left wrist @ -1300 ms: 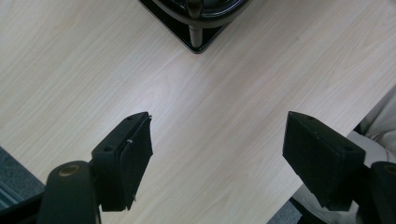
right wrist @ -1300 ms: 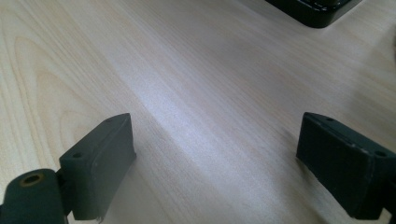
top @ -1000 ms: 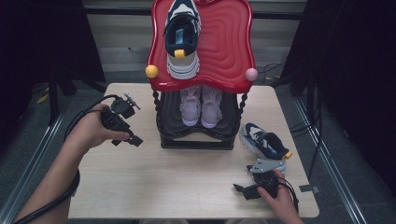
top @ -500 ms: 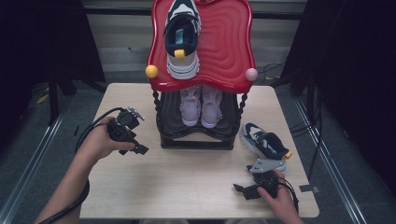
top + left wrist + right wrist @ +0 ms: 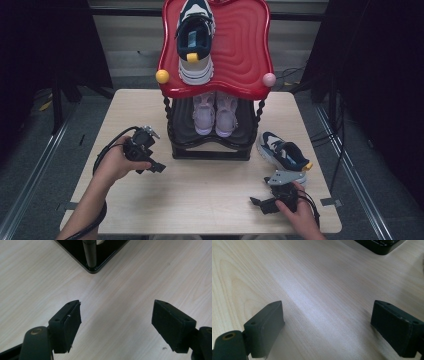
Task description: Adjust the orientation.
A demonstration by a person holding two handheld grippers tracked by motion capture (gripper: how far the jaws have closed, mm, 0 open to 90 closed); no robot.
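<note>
A two-tier shoe rack (image 5: 215, 145) stands at the back middle of the table, with a red top shelf (image 5: 245, 55). One navy and white sneaker (image 5: 195, 40) lies on the red shelf. A pair of pale lilac sneakers (image 5: 215, 112) sits on the lower black shelf. A second navy and white sneaker (image 5: 284, 152) lies on the table right of the rack. My left gripper (image 5: 156, 167) hovers low at the rack's front left corner (image 5: 93, 267), open and empty (image 5: 116, 326). My right gripper (image 5: 257, 204) rests near the front edge, open with bare wood between its jaws (image 5: 327, 327).
The light wooden table (image 5: 200, 200) has free room across its front middle and left side. A yellow knob (image 5: 162, 76) and a pink knob (image 5: 269, 79) stick out from the red shelf's front corners. Dark floor and metal rails surround the table.
My left gripper has come down and toward the front, from the table's left side to beside the rack's front left corner. The right gripper has stayed put.
</note>
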